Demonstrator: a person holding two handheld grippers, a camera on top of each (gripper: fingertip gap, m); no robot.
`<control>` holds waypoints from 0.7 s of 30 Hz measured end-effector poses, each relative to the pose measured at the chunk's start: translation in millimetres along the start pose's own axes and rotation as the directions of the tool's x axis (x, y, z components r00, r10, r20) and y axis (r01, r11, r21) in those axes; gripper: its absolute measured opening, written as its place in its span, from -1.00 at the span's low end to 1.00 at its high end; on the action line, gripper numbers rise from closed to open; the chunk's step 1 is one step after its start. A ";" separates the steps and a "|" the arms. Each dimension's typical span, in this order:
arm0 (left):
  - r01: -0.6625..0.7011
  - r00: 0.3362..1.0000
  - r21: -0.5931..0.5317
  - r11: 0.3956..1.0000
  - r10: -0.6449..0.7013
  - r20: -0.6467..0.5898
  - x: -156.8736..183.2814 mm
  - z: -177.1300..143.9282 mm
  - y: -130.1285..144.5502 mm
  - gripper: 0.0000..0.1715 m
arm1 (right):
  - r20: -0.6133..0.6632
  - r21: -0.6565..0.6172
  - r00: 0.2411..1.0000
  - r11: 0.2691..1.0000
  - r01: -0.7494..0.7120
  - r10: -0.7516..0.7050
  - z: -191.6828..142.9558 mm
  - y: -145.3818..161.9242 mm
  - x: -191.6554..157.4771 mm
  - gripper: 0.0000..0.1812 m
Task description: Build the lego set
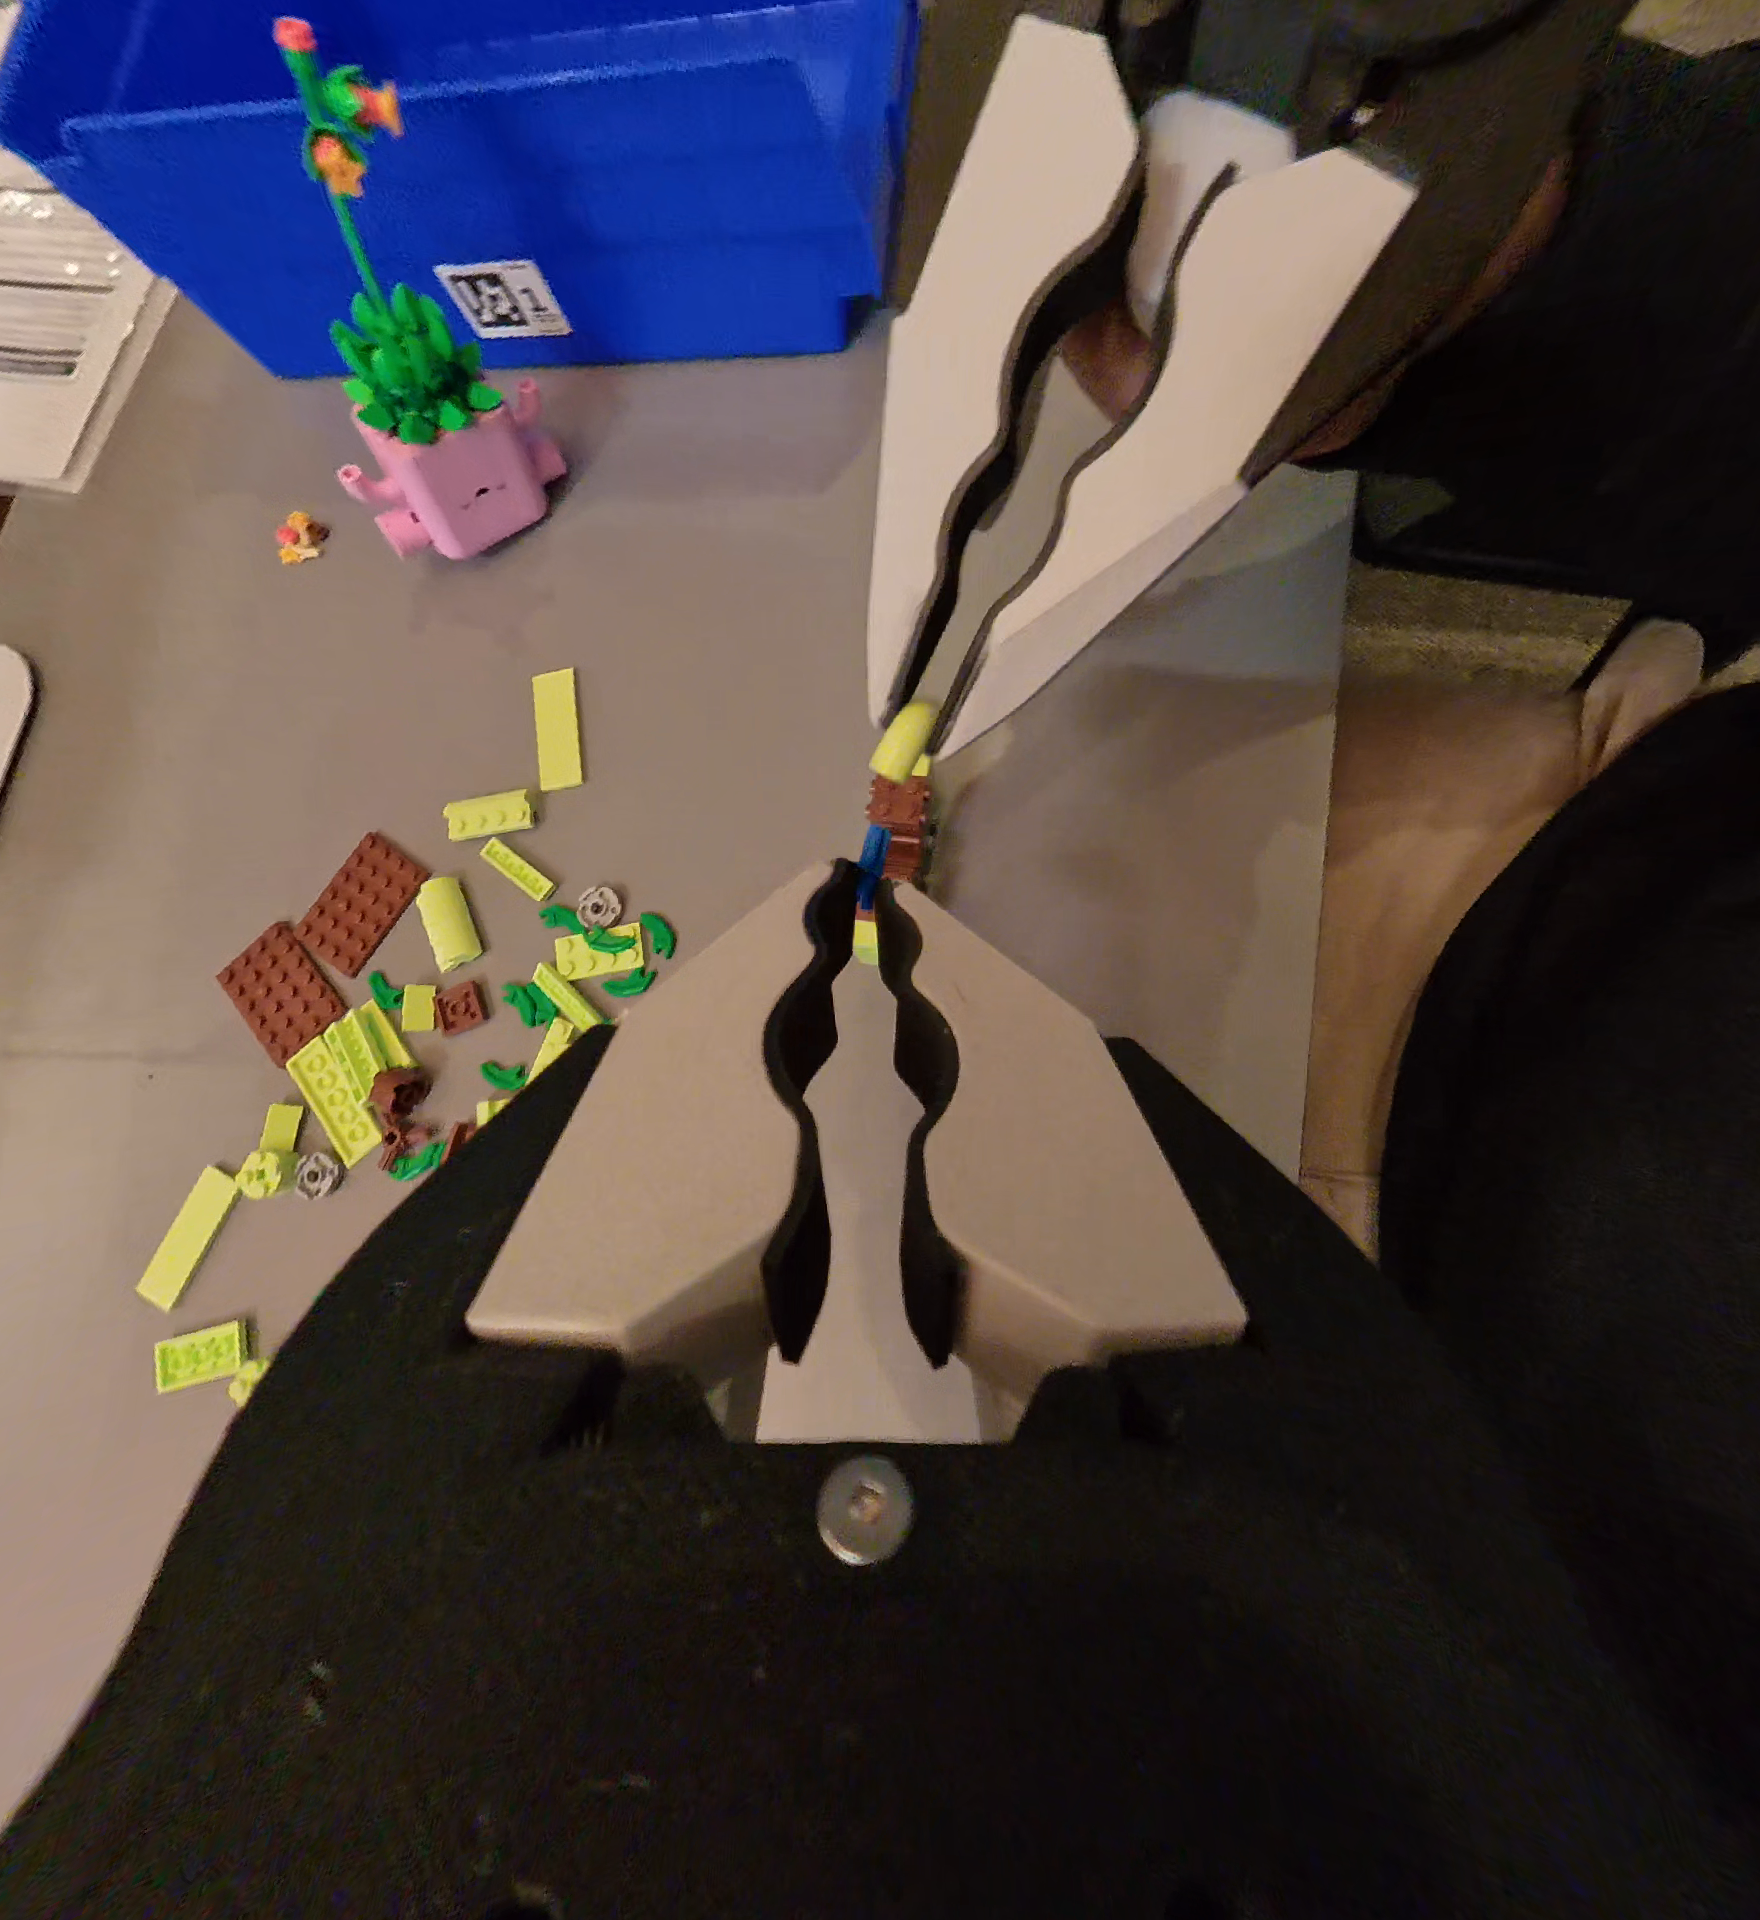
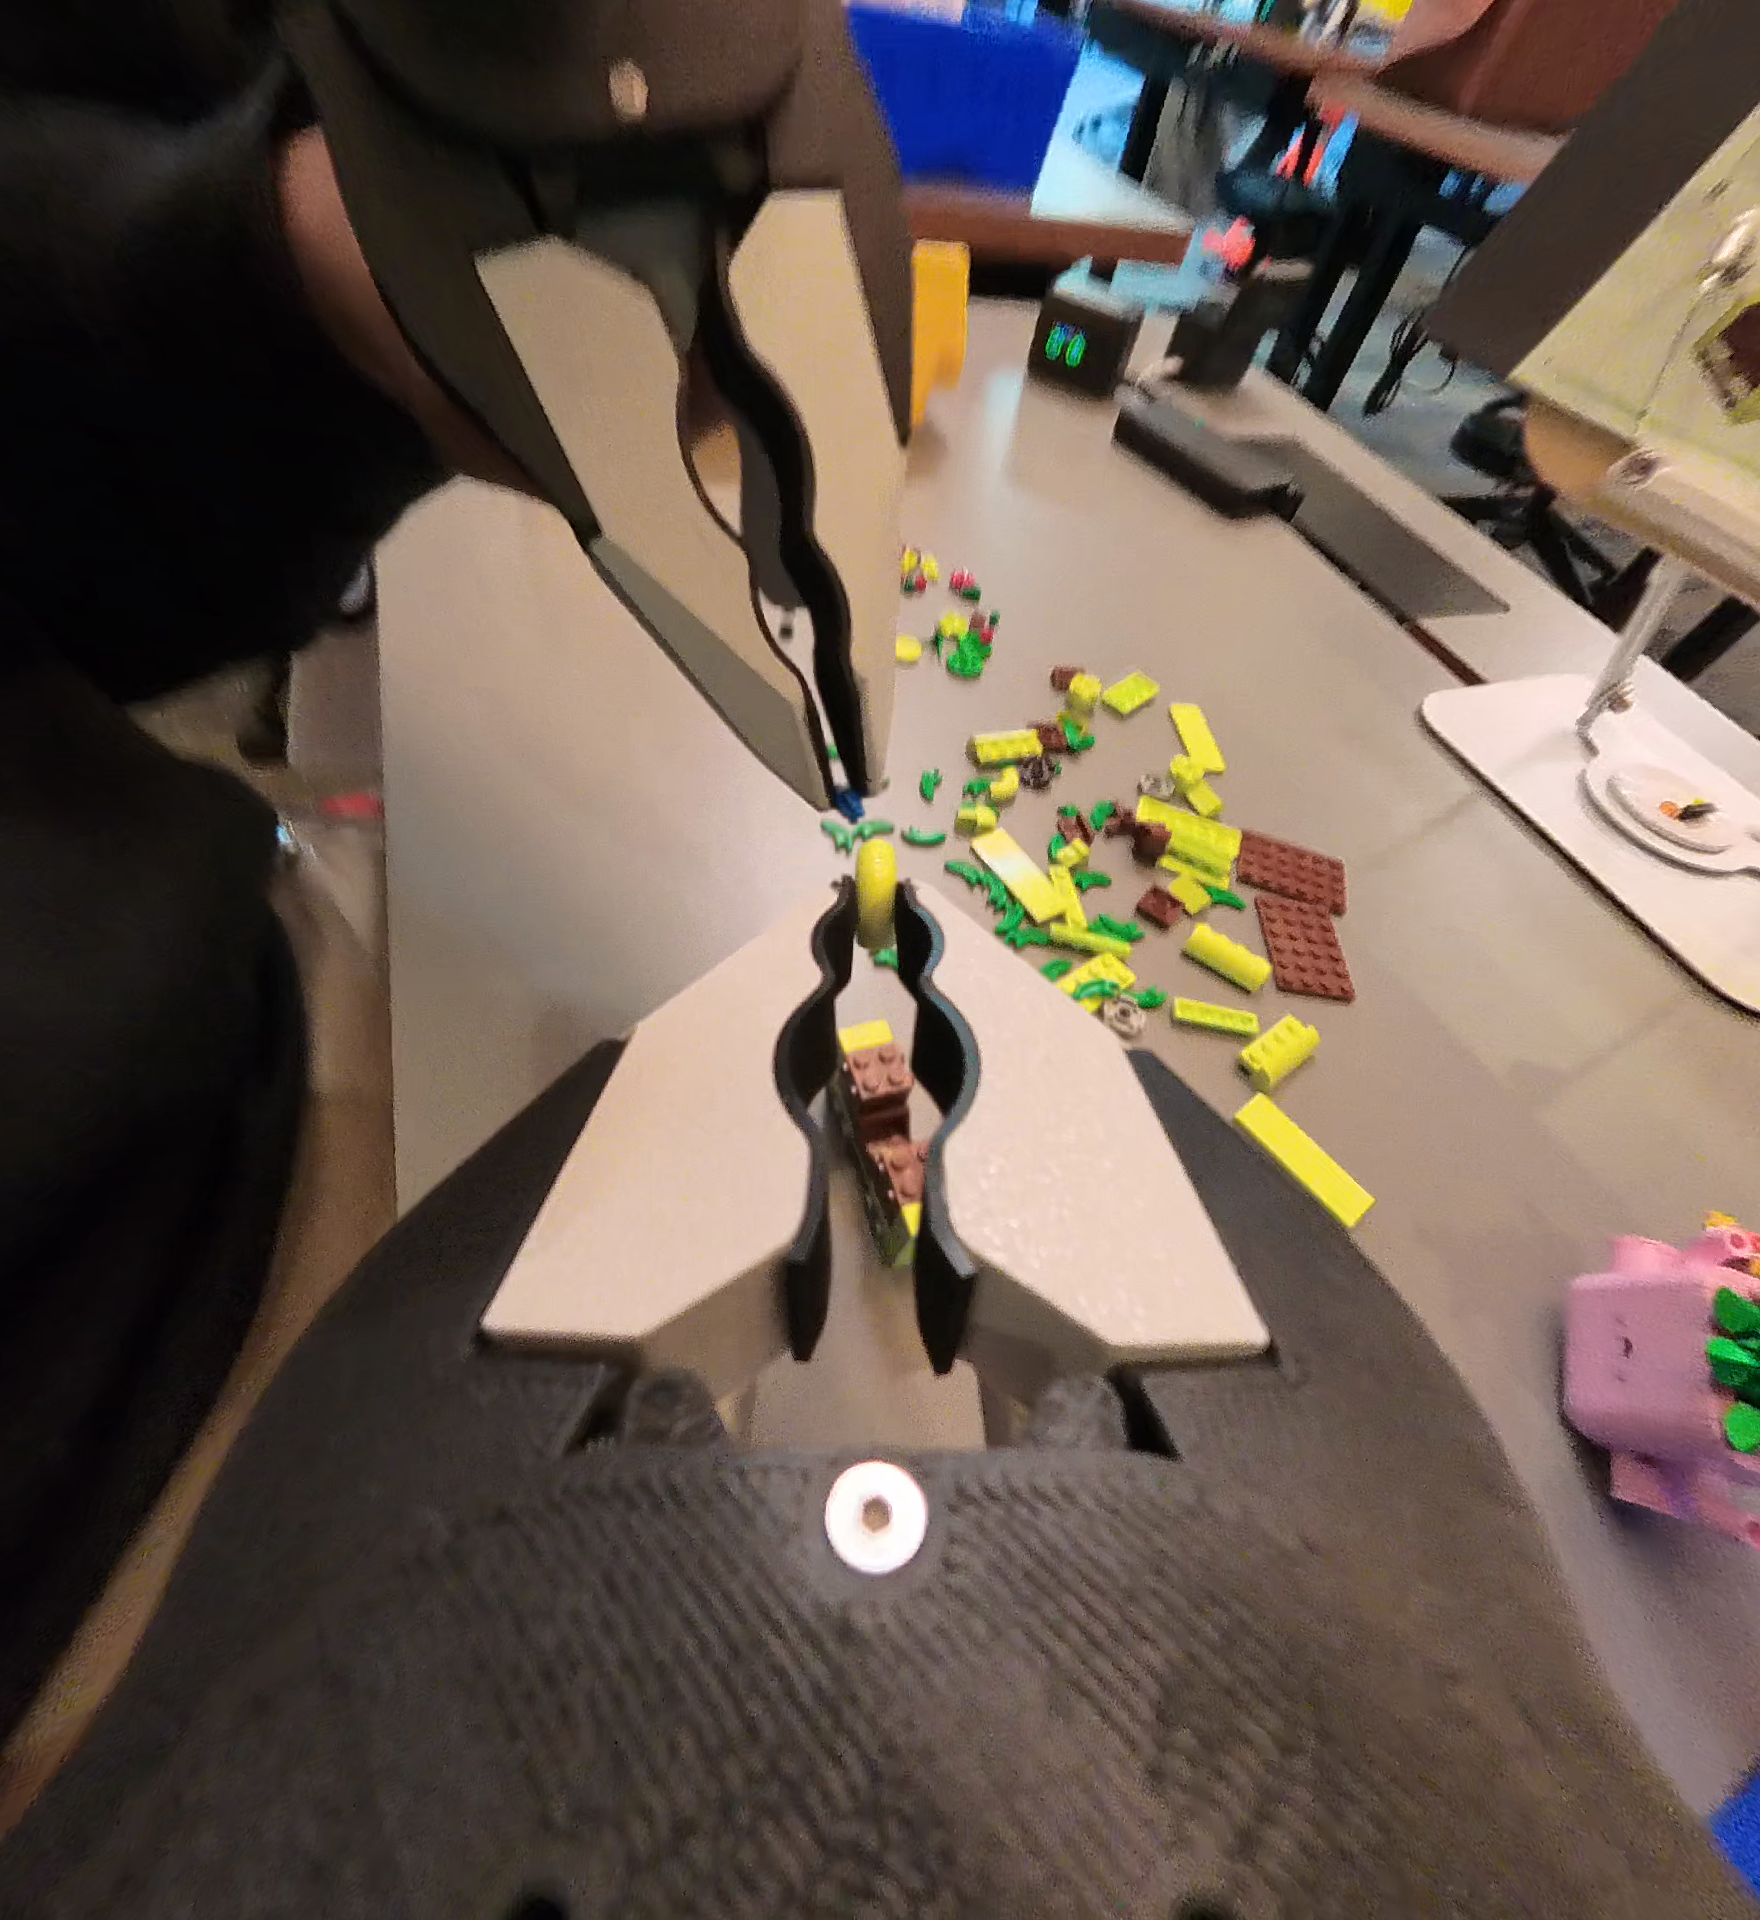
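Note:
A small brown, lime and blue lego assembly [image 1: 899, 823] is held above the grey table [image 1: 751, 582] between both grippers. My left gripper [image 1: 863, 883] is shut on its blue pin end. My right gripper [image 1: 920, 717] comes in from above, shut on the lime curved piece [image 1: 905, 740] at the other end. In the right wrist view my right gripper [image 2: 872, 896] pinches that lime curved piece [image 2: 875, 883], with the brown part [image 2: 881, 1117] seen through the finger gap. The left gripper [image 2: 848, 795] meets it from above, with a blue bit at its tips.
Loose lime, brown and green pieces [image 1: 408, 1018] lie scattered on the table, also in the right wrist view [image 2: 1146, 883]. A pink pot with a green plant [image 1: 450, 468] stands before a blue bin [image 1: 564, 177]. A white stand base [image 2: 1634, 831] is far right. The table edge [image 1: 1323, 831] is close.

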State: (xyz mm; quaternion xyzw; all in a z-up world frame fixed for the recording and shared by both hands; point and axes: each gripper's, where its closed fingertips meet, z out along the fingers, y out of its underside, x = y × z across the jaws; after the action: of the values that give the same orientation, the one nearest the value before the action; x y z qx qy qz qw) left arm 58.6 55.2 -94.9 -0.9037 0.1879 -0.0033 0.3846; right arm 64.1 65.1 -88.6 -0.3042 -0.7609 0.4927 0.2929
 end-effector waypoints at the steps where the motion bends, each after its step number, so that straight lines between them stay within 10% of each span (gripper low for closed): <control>1: -0.021 1.000 -0.001 1.000 0.021 -0.014 3.0 1.5 0.7 -0.99 | 0.004 -0.017 1.000 1.000 0.012 -0.012 1.7 2.4 -1.6 -0.94; 21: -0.044 0.997 -0.001 0.999 0.044 -0.058 15.9 18.8 26.2 -1.00 | 0.102 -0.154 0.994 0.988 -0.014 0.030 21.2 24.9 -23.0 -0.94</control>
State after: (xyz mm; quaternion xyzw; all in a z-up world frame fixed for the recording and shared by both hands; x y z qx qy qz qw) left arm 67.3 46.2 -128.6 -0.8993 0.2190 -0.0207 0.3780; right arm 67.4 43.9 -122.3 -0.3082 -0.8071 0.4514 0.2231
